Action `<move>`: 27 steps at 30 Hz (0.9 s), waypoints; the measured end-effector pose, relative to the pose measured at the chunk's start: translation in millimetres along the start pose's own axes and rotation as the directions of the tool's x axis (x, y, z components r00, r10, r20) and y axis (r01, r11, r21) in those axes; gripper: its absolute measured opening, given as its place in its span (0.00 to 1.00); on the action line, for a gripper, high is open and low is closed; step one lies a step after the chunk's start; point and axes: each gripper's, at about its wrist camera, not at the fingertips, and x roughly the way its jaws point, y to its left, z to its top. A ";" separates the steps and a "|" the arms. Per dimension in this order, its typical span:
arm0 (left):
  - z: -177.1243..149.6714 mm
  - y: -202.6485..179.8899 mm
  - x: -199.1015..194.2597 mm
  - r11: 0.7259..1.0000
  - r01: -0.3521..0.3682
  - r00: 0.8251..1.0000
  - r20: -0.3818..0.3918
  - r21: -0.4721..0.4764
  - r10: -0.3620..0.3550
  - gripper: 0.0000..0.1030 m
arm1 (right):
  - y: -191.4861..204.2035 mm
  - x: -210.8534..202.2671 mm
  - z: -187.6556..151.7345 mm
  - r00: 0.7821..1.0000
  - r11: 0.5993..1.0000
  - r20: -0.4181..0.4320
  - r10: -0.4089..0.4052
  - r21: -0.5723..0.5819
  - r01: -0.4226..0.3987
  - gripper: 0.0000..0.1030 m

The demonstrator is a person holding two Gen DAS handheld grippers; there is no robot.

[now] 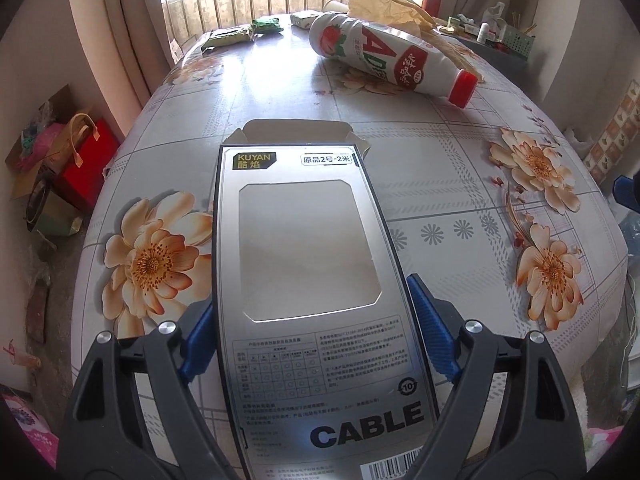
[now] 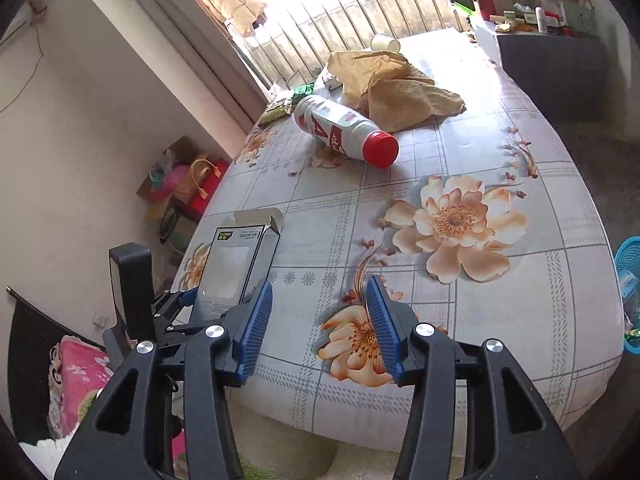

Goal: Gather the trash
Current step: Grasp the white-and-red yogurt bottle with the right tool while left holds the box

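Note:
My left gripper (image 1: 316,320) is shut on a silver cable box (image 1: 308,264) with an open top flap, held just above the near edge of the flowered table (image 1: 460,200); the box also shows in the right wrist view (image 2: 236,260). My right gripper (image 2: 318,328) is open and empty over the table's near edge, to the right of the box. A white bottle with a red cap (image 1: 384,52) (image 2: 344,128) lies on its side further back. Crumpled brown paper (image 2: 392,88) (image 1: 392,4) lies behind it. A paper cup (image 2: 384,43) lies at the far end.
Green snack packets (image 1: 236,34) and a small white carton (image 1: 304,19) lie at the table's far end. A blue basket (image 2: 628,292) stands on the floor at the right. Bags and a red box (image 1: 80,164) sit on the floor at the left. A dark cluttered cabinet (image 2: 560,68) stands at the far right.

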 end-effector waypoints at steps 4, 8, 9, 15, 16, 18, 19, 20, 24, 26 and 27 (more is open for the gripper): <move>-2.2 10.0 -2.5 1.000 0.024 1.000 0.003 -0.020 -0.024 0.78 | 15.3 26.1 51.5 0.998 0.984 -0.006 -0.068 -0.165 0.066 0.61; -0.9 19.4 -5.4 0.995 0.065 0.998 0.009 -0.072 -0.064 0.78 | 20.8 69.2 108.1 0.994 0.963 -0.043 -0.105 -0.253 0.090 0.64; 0.3 21.3 -4.9 0.994 0.072 0.997 0.010 -0.085 -0.071 0.78 | 22.2 82.4 122.3 0.992 0.958 -0.053 -0.117 -0.270 0.098 0.64; 4.0 27.2 -2.7 0.985 0.095 0.995 0.011 -0.141 -0.094 0.78 | 29.4 167.5 180.4 0.966 0.921 -0.170 -0.195 -0.371 0.120 0.65; 4.9 28.4 -2.3 0.983 0.099 0.995 0.011 -0.152 -0.098 0.78 | 28.4 180.5 185.4 0.959 0.922 -0.197 -0.203 -0.370 0.119 0.65; 7.9 30.2 -0.4 0.980 0.106 0.994 0.010 -0.169 -0.106 0.78 | 24.6 201.0 191.7 0.946 0.920 -0.230 -0.229 -0.367 0.134 0.65; 9.5 30.5 0.4 0.979 0.109 0.994 0.010 -0.175 -0.109 0.78 | 22.4 208.1 192.7 0.939 0.921 -0.248 -0.237 -0.365 0.137 0.64; 10.7 30.9 1.2 0.977 0.111 0.994 0.010 -0.180 -0.111 0.78 | 20.4 211.3 192.5 0.936 0.921 -0.251 -0.246 -0.361 0.145 0.63; 13.2 30.5 2.8 0.975 0.125 0.992 0.010 -0.186 -0.126 0.78 | 15.5 195.0 178.8 0.938 0.934 -0.266 -0.224 -0.333 0.129 0.60; 13.8 28.5 2.7 0.974 0.135 0.991 0.012 -0.180 -0.135 0.78 | 11.4 178.4 162.6 0.933 0.948 -0.293 -0.208 -0.297 0.118 0.60; 13.7 27.3 2.6 0.975 0.136 0.991 0.013 -0.176 -0.135 0.78 | 8.3 168.2 152.6 0.931 0.955 -0.307 -0.195 -0.275 0.109 0.60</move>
